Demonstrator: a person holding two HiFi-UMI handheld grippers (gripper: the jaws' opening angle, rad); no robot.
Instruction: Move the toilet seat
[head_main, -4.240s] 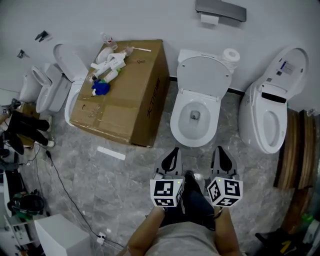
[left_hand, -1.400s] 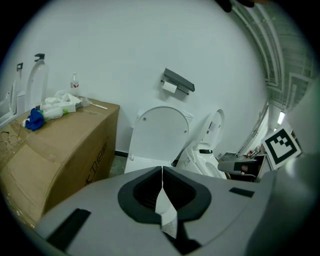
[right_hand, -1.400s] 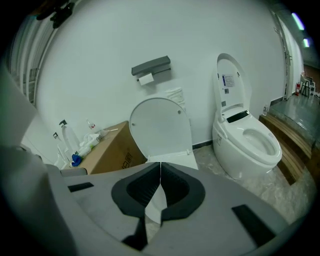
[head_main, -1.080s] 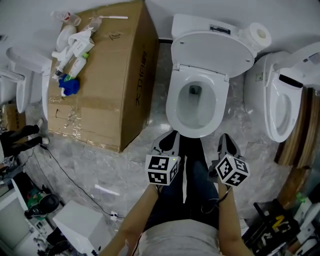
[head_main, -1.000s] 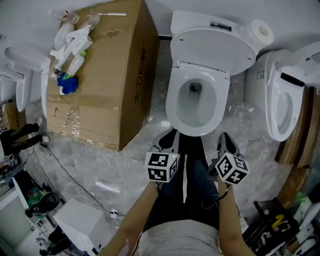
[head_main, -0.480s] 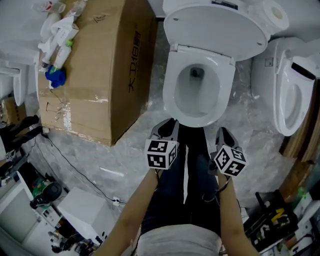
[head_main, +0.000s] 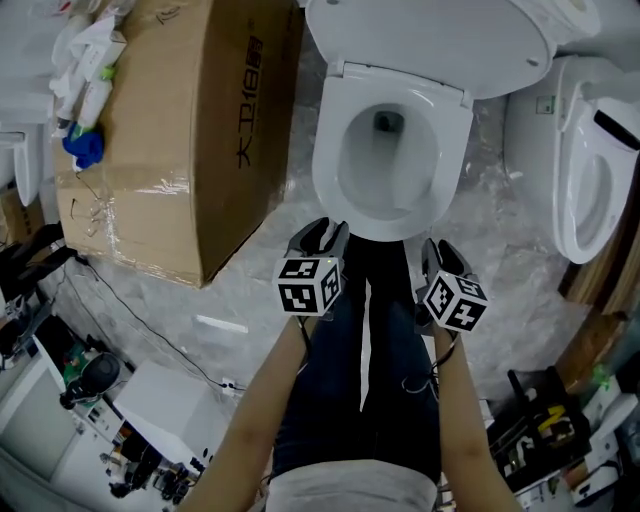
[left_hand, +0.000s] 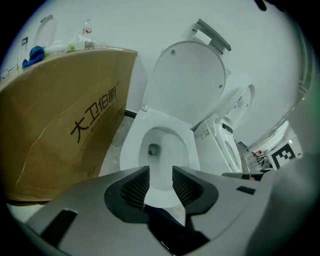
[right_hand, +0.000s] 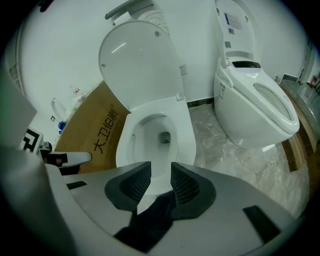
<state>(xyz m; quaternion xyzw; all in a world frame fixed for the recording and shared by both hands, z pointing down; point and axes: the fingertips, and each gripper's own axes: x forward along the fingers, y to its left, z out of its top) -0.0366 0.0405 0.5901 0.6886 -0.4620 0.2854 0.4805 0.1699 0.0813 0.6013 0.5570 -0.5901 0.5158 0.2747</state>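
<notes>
Toilet seat: we see the white toilet seat (head_main: 331, 190) lying flat on the bowl, just ahead of both grippers and a little below them. Neither one touches it.
Left gripper: our left gripper (head_main: 318, 235) points at the front edge of the seat. Its jaws have just been opening and now stand partly apart with nothing held. In the left gripper view only the bowl's front shows through the gap.
Right gripper: our right gripper (head_main: 435, 250) sits beside the left one, also near the seat's front edge. Its jaws have just been opening too, with a narrow gap and nothing in it.
Lid: the lid (head_main: 430, 40) stands up past the seat, far from both grippers.
Writing: the cardboard box (head_main: 180, 130) to the left of our left gripper has big dark Chinese letters on its side that start with 大卫.
Other toilet: a second toilet (head_main: 585, 170) stands to the right of our right gripper.
</notes>
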